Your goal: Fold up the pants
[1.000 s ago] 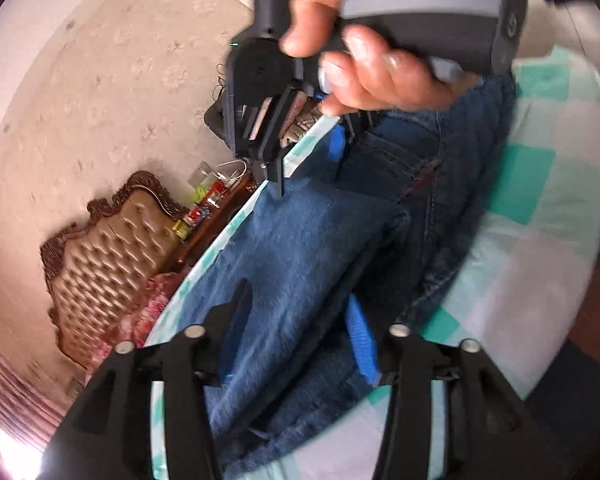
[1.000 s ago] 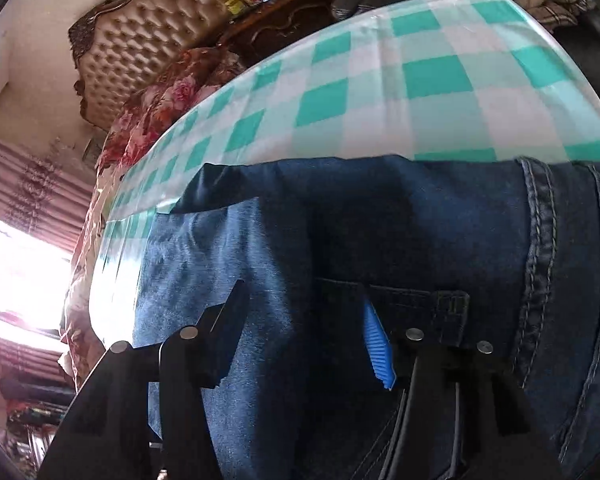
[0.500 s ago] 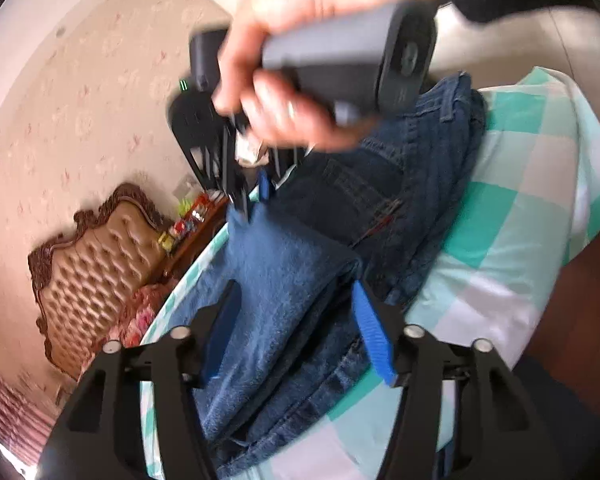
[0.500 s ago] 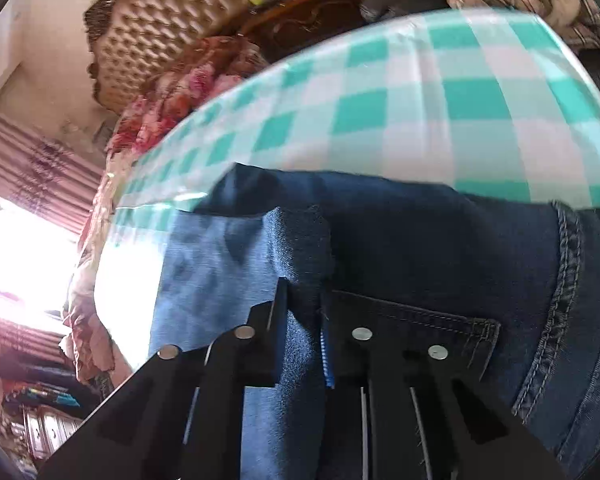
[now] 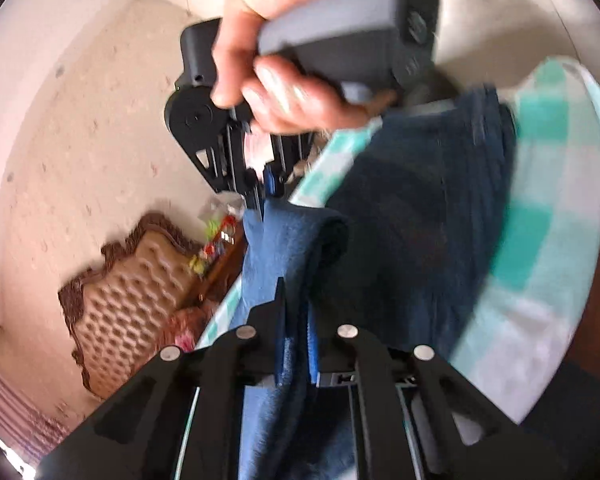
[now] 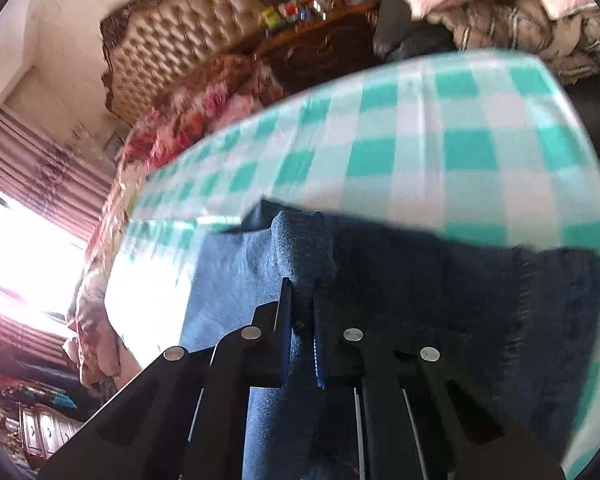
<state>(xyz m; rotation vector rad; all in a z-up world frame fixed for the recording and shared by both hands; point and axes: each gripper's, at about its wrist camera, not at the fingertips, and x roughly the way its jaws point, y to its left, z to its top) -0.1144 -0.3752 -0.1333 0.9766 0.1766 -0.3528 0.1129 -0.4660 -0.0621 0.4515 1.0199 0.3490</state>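
Blue denim pants lie on a table with a green and white checked cloth. My left gripper is shut on a fold of the pants' lighter side and lifts it off the table. My right gripper is shut on the same raised fold of the pants; it also shows in the left wrist view, held by a hand, pinching the fold's far end. The rest of the pants stays flat on the checked cloth.
A tufted brown headboard and a floral bedspread stand beyond the table's far edge. A dark wooden cabinet with small items and piled blankets are at the back. A bright window is at left.
Both grippers went from open to shut on the fold of the pants, the right one first, and have lifted it off the table. Both views tilted and blurred with the motion.
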